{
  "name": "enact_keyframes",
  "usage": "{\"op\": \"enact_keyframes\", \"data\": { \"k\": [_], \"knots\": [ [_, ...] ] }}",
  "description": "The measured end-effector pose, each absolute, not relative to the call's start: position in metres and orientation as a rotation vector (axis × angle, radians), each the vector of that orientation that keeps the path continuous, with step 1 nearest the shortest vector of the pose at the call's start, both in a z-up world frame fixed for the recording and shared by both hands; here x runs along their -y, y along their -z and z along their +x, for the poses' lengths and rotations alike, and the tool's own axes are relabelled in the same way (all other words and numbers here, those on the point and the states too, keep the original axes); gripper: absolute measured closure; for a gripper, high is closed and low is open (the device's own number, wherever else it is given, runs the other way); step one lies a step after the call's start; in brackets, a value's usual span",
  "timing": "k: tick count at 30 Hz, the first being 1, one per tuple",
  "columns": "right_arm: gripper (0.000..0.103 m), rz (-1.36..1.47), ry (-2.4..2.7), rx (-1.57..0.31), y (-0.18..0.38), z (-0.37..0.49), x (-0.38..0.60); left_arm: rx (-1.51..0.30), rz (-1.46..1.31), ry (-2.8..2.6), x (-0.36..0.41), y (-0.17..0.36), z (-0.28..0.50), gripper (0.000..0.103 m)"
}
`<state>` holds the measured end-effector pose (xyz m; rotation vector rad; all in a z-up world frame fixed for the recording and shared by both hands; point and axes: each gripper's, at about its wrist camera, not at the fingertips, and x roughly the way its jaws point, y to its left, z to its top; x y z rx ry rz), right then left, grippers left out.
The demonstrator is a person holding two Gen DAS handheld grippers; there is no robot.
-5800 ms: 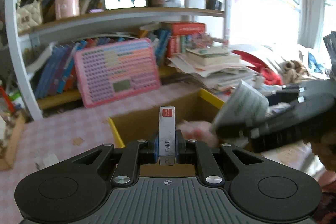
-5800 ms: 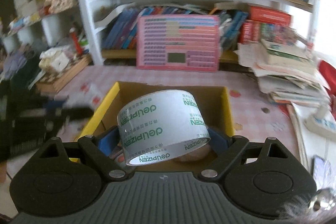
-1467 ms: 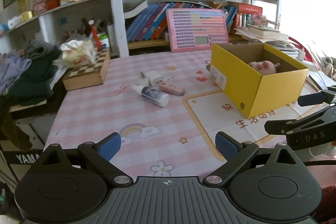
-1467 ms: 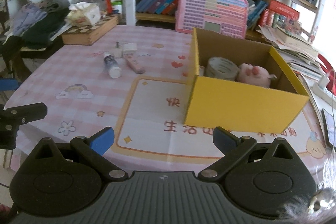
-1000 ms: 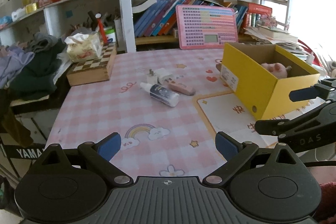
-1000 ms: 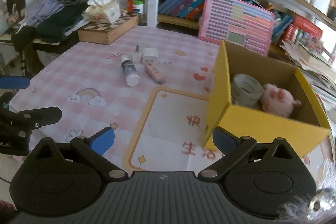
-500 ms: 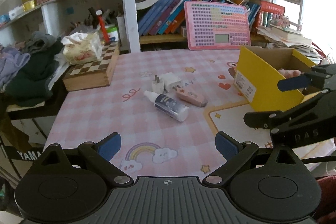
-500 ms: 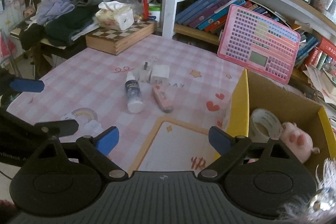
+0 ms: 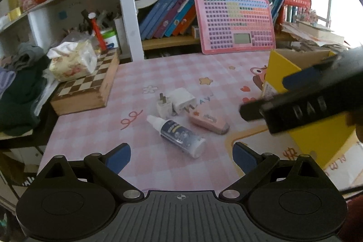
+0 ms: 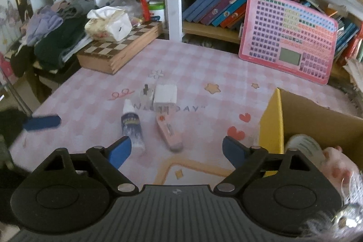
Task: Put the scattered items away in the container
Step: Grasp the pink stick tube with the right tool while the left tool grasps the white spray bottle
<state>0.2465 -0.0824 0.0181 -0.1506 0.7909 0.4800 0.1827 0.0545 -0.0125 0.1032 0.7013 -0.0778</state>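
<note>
Both tools hang above the pink checked desk [image 9: 95,119] with nothing between their fingers. The left hand-held gripper [image 9: 181,154] has its blue-tipped fingers spread wide apart, and the small bottle [image 9: 179,135] lies on its side just ahead of them, white cap pointing away and to the left. The right hand-held gripper [image 10: 176,150] is likewise spread wide; in its own view the same bottle [image 10: 132,127] lies just in front of its left fingertip and the pink tube-shaped item [image 10: 169,132] lies between the two tips, further out.

Four loose things sit close together near the middle of the desk: the bottle, the pink item [image 9: 208,121] to its right, a white charger block [image 9: 182,99] behind them, and a smaller white plug [image 9: 163,107] touching the charger's left side (its metal prongs point up and away).

The yellow cardboard box [image 10: 273,121] stands open at the right of the desk, well apart from the loose group. Inside it, seen from the right wrist, lie a roll of tape [image 10: 302,146] and a pink plush toy [image 10: 340,165] side by side. In the left wrist view the right tool crosses in front of that box [image 9: 278,74], blurred.

At the desk's far left a wooden chessboard case [image 9: 87,90] carries a tissue pack [image 9: 72,62]. A pink keyboard-like toy [image 9: 236,24] leans against the bookshelf [image 9: 172,15] at the back.
</note>
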Motion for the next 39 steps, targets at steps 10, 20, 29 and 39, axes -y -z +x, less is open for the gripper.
{"op": "enact_keyframes", "data": {
  "k": [10, 20, 29, 39],
  "knots": [
    [0.022, -0.157, -0.485, -0.865, -0.006, 0.303, 0.062, -0.754, 0.040, 0.026, -0.052, 0.038, 0.236, 0.007],
    [0.028, -0.225, -0.541, -0.918, 0.011, 0.328, 0.042, -0.785, 0.033, -0.033, -0.056, 0.062, 0.268, 0.012],
    [0.041, -0.244, -0.545, -1.029, 0.036, 0.347, 0.025, -0.837, -0.063, -0.014, -0.076, 0.067, 0.270, 0.044],
    [0.059, -0.295, -0.578, -1.098, 0.062, 0.358, 0.016, -0.896, -0.017, -0.034, -0.090, 0.070, 0.275, 0.065]
  ]
}}
